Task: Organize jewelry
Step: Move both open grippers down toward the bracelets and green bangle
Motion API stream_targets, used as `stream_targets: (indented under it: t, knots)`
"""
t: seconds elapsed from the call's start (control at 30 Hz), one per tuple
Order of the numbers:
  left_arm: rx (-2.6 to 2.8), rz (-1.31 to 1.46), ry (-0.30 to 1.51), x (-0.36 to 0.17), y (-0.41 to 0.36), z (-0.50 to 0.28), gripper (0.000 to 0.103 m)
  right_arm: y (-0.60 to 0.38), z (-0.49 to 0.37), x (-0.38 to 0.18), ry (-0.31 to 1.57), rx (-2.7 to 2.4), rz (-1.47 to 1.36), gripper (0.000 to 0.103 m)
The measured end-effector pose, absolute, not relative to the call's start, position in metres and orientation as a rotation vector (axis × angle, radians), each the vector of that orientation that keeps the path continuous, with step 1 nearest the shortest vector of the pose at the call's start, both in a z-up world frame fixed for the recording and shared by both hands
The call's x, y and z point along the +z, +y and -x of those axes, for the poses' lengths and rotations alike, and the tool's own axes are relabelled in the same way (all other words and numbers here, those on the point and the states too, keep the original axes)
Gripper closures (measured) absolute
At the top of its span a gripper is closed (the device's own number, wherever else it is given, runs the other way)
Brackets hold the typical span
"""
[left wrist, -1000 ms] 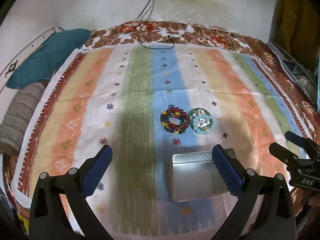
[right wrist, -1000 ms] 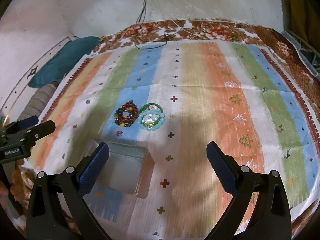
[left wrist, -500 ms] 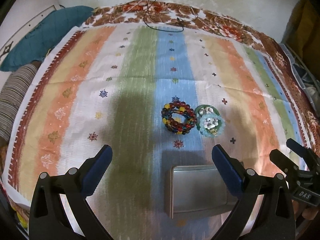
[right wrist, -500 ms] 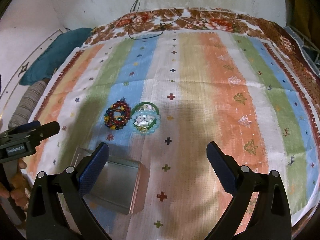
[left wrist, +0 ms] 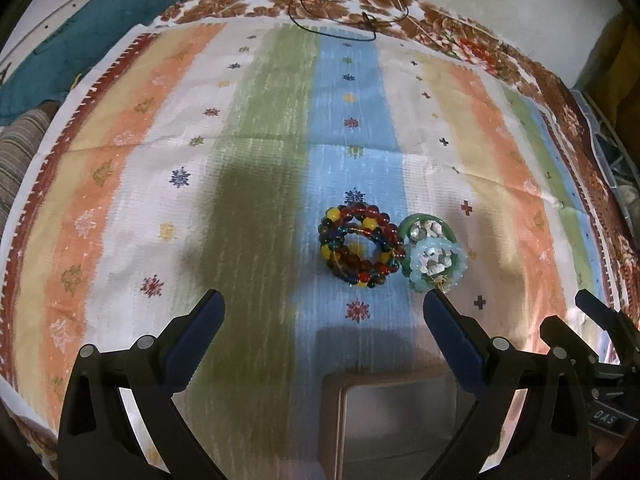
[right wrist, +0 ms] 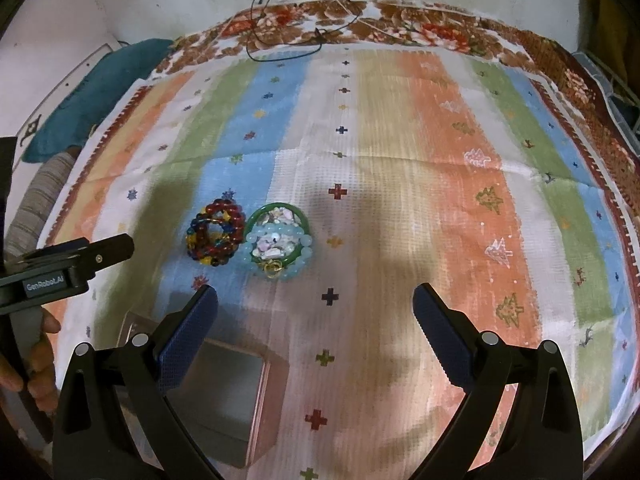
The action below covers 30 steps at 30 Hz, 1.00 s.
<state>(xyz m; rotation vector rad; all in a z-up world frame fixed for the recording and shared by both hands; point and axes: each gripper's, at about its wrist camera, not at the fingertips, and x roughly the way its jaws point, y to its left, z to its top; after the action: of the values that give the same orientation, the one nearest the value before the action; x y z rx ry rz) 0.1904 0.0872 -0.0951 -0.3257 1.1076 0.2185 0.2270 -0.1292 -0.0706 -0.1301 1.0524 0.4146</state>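
A coil of red, yellow and blue bead bracelets (left wrist: pixel 360 246) lies on the striped cloth, also in the right wrist view (right wrist: pixel 215 237). Touching its right side is a green bangle with pale blue beads and shell pieces (left wrist: pixel 433 254), also in the right wrist view (right wrist: pixel 278 240). An open metal tin (left wrist: pixel 396 420) sits nearer, also in the right wrist view (right wrist: pixel 224 396). My left gripper (left wrist: pixel 322 314) is open and empty, above the cloth short of the bracelets. My right gripper (right wrist: pixel 316 308) is open and empty, short and right of the jewelry.
The striped cloth (left wrist: pixel 160 184) covers a bed with a floral border. A teal pillow (left wrist: pixel 76 40) and a striped cushion (left wrist: pixel 16 152) lie at the left. A black cable (left wrist: pixel 340 20) runs along the far edge. A wire rack (left wrist: pixel 616 160) stands at the right.
Both grippers have moved forward and down toward the jewelry, which now looks larger and nearer. The tin has slid toward the bottom of both views. Both grippers stay open.
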Motion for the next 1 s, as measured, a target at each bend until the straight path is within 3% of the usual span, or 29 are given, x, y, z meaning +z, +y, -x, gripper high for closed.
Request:
stream_targets:
  t: [0.37,0.73,0.9,1.0]
  knots:
    - [0.187,0.275,1.148,-0.117,0.083,-0.216,0.013,-0.114,-0.247,-0.092,1.1,0.43,0.12,0.004]
    - [0.162,0.292,1.193,-0.141,0.094,-0.238,0.029,-0.105,-0.265,-0.111,1.145,0.423,0.105,0.004]
    - [0.141,0.295,1.209,-0.147,0.098,-0.247,0.042,-0.101,-0.27,-0.111,1.129,0.415,0.119,0.006]
    - [0.13,0.297,1.217,-0.151,0.098,-0.251,0.045,-0.097,-0.272,-0.115,1.132,0.416,0.136,0.01]
